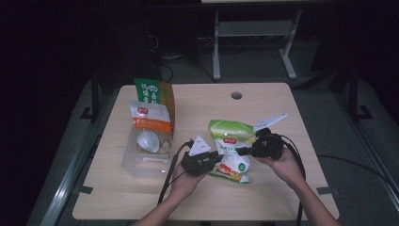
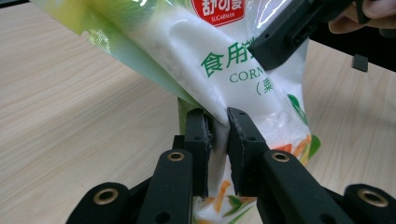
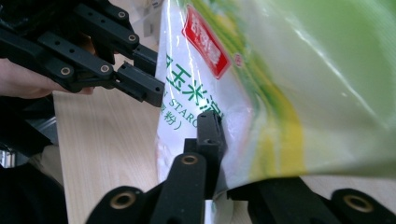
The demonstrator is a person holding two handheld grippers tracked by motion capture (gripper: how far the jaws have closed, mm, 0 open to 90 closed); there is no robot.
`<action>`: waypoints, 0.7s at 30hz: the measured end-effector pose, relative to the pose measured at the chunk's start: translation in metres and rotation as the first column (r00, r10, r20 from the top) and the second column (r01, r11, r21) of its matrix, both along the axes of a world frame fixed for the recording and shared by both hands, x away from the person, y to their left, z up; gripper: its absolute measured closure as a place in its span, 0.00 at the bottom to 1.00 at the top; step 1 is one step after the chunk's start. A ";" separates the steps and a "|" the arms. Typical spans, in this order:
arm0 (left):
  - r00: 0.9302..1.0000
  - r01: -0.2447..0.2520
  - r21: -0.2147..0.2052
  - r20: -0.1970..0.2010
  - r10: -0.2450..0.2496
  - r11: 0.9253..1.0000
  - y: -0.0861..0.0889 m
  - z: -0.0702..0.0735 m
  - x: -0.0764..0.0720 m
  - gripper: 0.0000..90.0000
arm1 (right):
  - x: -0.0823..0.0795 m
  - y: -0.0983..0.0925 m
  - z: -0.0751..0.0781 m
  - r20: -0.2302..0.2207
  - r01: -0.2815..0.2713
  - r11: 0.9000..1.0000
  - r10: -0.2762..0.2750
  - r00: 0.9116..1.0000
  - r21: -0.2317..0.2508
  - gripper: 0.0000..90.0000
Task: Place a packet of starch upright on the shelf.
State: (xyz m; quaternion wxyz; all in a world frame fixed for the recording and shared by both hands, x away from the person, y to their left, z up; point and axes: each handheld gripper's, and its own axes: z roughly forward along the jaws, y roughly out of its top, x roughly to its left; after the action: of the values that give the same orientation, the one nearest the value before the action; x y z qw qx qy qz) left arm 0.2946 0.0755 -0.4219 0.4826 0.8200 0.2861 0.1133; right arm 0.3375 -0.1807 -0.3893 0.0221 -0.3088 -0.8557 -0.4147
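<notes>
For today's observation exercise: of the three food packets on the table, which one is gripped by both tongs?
The green-and-white corn starch bag, pinched between the left tongs and right tongs; the orange-banded packet and green packet sit untouched at the left.

Two grippers (image 1: 225, 156) (image 1: 241, 151), one corn starch bag (image 1: 230, 143), one clear plastic bin (image 1: 141, 162) and two more packets (image 1: 151, 121) (image 1: 154, 92) on the surface (image 1: 263, 197).

We are seeing a light wooden table (image 1: 282, 188) bearing a clear plastic container (image 1: 141, 162) at its left, and a corn starch bag (image 1: 233, 155) resting its lower end near the middle.
</notes>
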 end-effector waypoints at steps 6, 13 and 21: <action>1.000 0.001 -0.009 0.003 0.000 1.000 0.007 0.003 -0.003 0.81 | -0.003 -0.004 0.003 -0.002 0.007 0.999 -0.007 1.000 0.039 0.99; 1.000 -0.027 -0.005 0.004 0.027 1.000 0.018 0.007 -0.009 0.73 | -0.008 -0.008 0.014 0.045 0.037 0.999 -0.039 0.998 0.036 0.99; 0.999 -0.023 0.013 0.033 0.022 1.000 0.024 0.007 -0.022 0.67 | -0.009 -0.002 0.026 0.108 0.054 0.999 -0.055 0.993 0.007 1.00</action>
State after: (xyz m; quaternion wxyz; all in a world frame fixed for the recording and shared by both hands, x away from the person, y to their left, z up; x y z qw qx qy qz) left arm 0.2729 0.0990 -0.4147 0.4806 0.8179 0.2865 0.1342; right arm 0.3286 -0.1829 -0.3633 -0.0348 -0.3092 -0.8460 -0.4330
